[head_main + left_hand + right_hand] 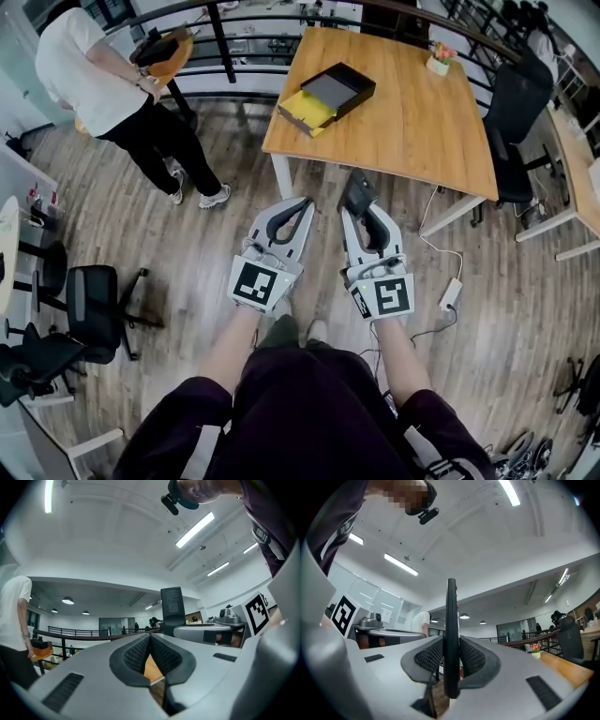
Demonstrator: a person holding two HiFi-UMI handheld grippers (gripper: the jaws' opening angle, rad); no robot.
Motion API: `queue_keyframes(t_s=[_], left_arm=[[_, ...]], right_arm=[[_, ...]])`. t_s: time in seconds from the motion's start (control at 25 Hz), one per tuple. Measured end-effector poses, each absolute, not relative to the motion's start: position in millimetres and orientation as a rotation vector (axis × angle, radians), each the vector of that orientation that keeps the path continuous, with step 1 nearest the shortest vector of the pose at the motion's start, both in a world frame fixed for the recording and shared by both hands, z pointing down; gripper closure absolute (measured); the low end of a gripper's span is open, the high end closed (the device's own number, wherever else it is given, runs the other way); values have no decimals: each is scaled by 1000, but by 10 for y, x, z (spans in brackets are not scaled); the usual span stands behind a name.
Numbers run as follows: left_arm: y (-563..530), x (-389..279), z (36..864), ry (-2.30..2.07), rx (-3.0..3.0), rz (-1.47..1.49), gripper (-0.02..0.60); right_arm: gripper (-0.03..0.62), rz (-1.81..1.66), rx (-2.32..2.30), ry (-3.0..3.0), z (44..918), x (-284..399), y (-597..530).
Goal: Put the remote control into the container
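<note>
In the head view my right gripper is shut on a black remote control, whose end sticks out past the fingertips toward the table. The right gripper view shows the remote edge-on and upright between the ribbed pads. My left gripper is beside it, tips together, holding nothing; the left gripper view shows its pads meeting at the tip. The container, a black box with a yellow tray pulled out, lies on the wooden table, well ahead of both grippers.
A person in a white shirt stands at the far left by a railing. Office chairs stand at the left and one at the table's right. A small flower pot sits on the table. A power strip lies on the floor.
</note>
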State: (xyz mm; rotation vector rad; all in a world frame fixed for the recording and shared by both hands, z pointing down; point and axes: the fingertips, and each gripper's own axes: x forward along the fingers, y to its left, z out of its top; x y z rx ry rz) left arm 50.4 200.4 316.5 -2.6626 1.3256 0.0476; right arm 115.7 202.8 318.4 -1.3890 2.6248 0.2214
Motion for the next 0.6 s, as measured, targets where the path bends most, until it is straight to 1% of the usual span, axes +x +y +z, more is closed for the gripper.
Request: queue_keyframes(t_s=[0.2,0.6], left_arm=[[1723,360,3120,1303,-2652,143,569],[900,-104,3248,1265,-2704,171,570]], right_arm=[[482,218,-1412,2630,3257,985,1774],[482,195,-1509,2604,3385,561,1023]])
